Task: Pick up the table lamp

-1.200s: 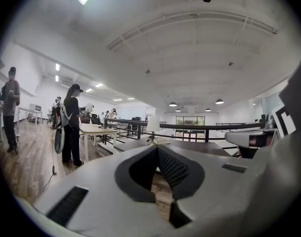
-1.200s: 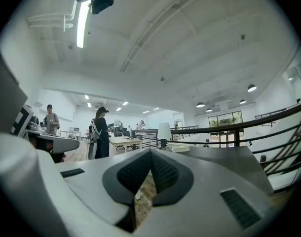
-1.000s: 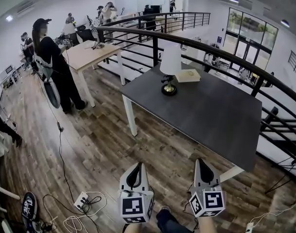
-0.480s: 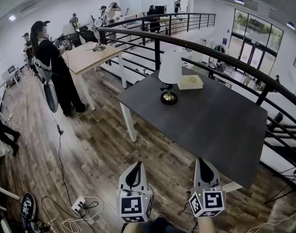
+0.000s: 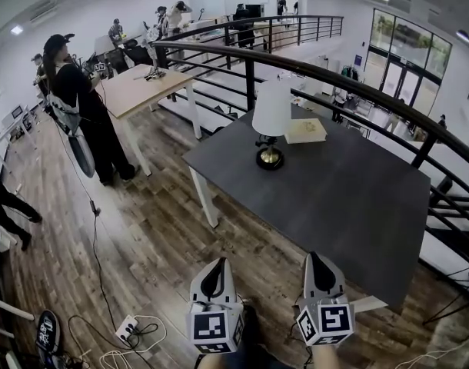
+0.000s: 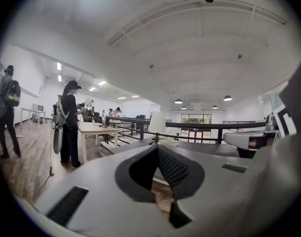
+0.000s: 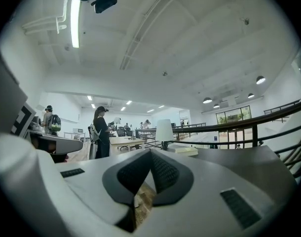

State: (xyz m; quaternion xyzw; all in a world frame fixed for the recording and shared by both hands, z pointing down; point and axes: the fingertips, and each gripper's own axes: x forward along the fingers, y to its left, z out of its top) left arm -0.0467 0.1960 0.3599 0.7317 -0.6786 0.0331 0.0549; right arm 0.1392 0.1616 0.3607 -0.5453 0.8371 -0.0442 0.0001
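Note:
The table lamp [image 5: 271, 121], with a white shade and a brass foot on a black base, stands upright at the far left part of the dark grey table [image 5: 334, 191]. It shows small and distant as the lamp [image 6: 156, 127] in the left gripper view and the lamp [image 7: 164, 132] in the right gripper view. My left gripper [image 5: 217, 270] and right gripper [image 5: 317, 262] hang side by side over the wooden floor, short of the table's near edge. Both are shut with nothing between the jaws.
A flat beige book [image 5: 305, 130] lies just right of the lamp. A curved black railing [image 5: 350, 87] runs behind the table. A person in black [image 5: 84, 106] stands by a light wooden table [image 5: 138, 87] at the left. Cables and a power strip [image 5: 131, 330] lie on the floor.
The table and lamp have come closer and lower in the head view as I walk toward them. Both grippers stay shut and side by side.

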